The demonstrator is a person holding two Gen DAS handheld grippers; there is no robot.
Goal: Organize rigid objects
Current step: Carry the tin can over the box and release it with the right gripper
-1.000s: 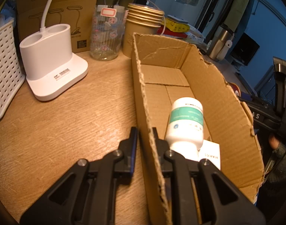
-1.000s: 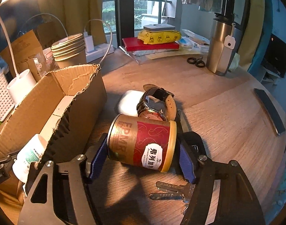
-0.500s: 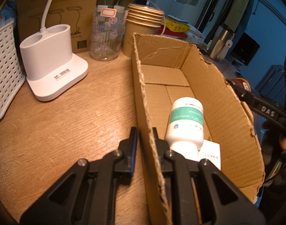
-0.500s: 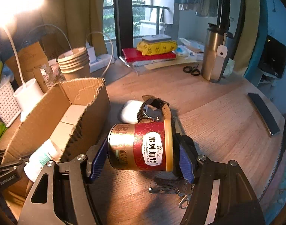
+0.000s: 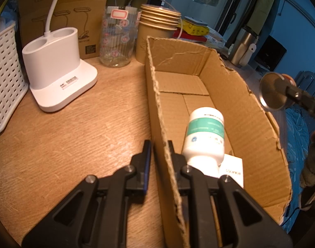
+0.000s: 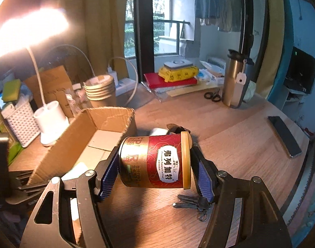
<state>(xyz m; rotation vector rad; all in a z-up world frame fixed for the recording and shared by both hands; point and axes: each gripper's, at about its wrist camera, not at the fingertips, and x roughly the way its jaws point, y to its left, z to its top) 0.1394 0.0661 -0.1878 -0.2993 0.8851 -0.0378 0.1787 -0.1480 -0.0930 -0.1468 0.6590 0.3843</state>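
My left gripper (image 5: 159, 150) is shut on the near left wall of the open cardboard box (image 5: 250, 111). A white bottle with a green label (image 5: 205, 134) lies inside it on a white card (image 5: 232, 167). My right gripper (image 6: 155, 163) is shut on a red and gold can (image 6: 155, 162), held sideways in the air above the table, just right of the box (image 6: 108, 119). The can's metal base (image 5: 272, 92) shows at the right of the left wrist view. A bunch of keys (image 6: 192, 203) lies below the can.
A white lamp base (image 5: 56, 70), a white basket (image 5: 4, 72), a glass jar (image 5: 116, 37) and stacked paper cups (image 5: 155, 31) stand behind the box. On the table to the right lie a phone (image 6: 284, 136), a steel flask (image 6: 235, 80) and scissors (image 6: 213, 96).
My right gripper has lifted the can off the table and carried it up and toward the box. The watch and white case are now mostly hidden behind it. The left gripper has not moved.
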